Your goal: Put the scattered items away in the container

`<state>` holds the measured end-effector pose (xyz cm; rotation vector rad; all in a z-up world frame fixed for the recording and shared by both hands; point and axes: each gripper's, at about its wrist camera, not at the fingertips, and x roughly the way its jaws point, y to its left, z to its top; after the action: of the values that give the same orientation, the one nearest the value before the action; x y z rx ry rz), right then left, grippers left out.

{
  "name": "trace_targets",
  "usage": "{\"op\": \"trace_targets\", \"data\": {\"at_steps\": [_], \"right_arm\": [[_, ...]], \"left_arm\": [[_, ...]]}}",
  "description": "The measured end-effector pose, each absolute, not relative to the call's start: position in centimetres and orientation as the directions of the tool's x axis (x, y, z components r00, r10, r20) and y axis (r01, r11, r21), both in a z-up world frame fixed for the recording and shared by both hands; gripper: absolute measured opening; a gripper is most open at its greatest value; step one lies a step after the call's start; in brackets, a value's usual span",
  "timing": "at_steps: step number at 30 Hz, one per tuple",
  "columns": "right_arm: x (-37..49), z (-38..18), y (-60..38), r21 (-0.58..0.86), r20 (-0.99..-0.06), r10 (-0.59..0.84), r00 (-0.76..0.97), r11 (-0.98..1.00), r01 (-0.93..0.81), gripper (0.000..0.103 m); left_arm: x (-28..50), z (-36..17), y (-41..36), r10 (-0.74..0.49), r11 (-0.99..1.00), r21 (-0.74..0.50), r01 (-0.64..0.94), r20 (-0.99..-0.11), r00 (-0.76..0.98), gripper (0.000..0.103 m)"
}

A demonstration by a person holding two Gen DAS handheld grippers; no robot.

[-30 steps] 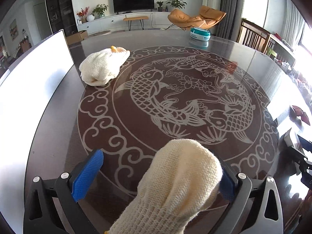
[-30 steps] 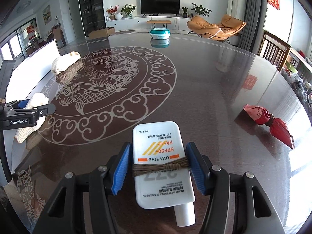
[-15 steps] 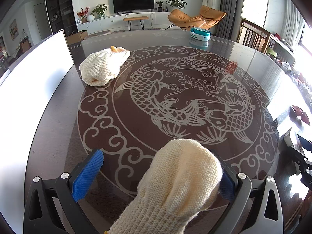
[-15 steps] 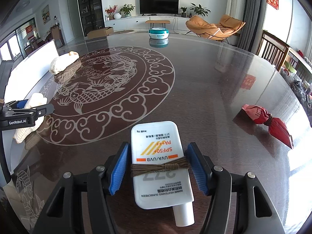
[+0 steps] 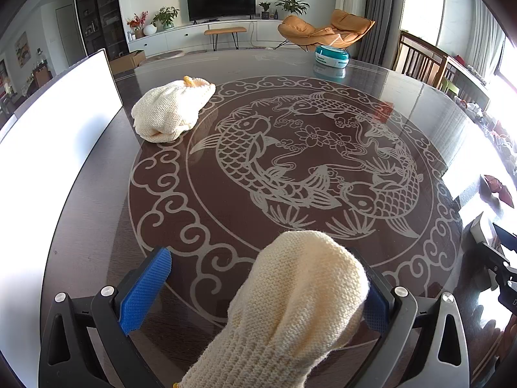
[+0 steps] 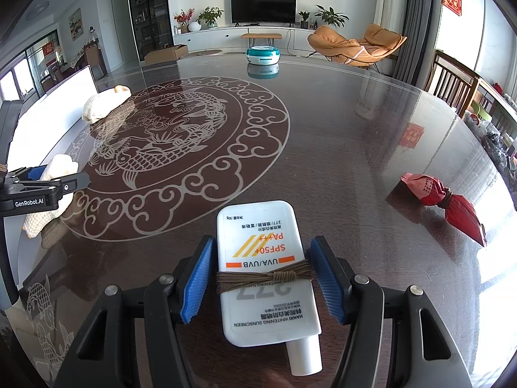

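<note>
Sunscreen tube (image 6: 263, 268) reads "SPF50+ UVA/UVB"; left gripper (image 6: 48, 190) "GenRobot.AI"

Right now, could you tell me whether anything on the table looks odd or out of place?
Yes: the sunscreen tube between the right gripper's open jaws has brown cord wound around its middle, unusual for a tube. The red packet is likewise tied at its waist. Nothing looks spilled or damaged.

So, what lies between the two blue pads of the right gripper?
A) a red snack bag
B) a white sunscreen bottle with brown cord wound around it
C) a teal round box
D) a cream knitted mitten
B. In the right wrist view the white sunscreen bottle, with brown cord wound around it, lies on the table between the pads of the right gripper; the red snack bag lies off to the right.
</note>
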<state>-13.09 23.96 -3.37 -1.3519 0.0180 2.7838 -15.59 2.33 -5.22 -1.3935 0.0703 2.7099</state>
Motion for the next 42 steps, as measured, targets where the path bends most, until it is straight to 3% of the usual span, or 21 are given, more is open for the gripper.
{"op": "trace_targets", "data": {"at_steps": [20,24,34,42], "right_arm": [[-13.1,-3.4,24.0,-0.009,-0.786,0.036,-0.617,-0.999,-0.047,0.062],[-14.2,-3.4,24.0,-0.006,-0.788,0.042,-0.614,-0.998,-0.060,0.068],[-15.5,-3.4,23.8,0.004,-0.789,0.029,-0.613,-0.999,-0.052,0.069],[-15.9,-3.5,23.7,-0.012,-0.796,0.053,-0.602,-0.997,-0.071,0.082]], "left_arm": [[-15.6,-5.2,2.3,0.062,-0.995,-0.002,-0.104,-0.813,-0.579,0.103],[-15.6,-5.2,2.3,0.062,-0.995,-0.002,-0.104,-0.813,-0.579,0.103],[-15.6,-5.2,2.3,0.062,-0.995,-0.002,-0.104,-0.813,-0.579,0.103],[-15.6,-5.3,2.4,0.062,-0.995,-0.002,-0.104,-0.813,-0.579,0.103]]}}
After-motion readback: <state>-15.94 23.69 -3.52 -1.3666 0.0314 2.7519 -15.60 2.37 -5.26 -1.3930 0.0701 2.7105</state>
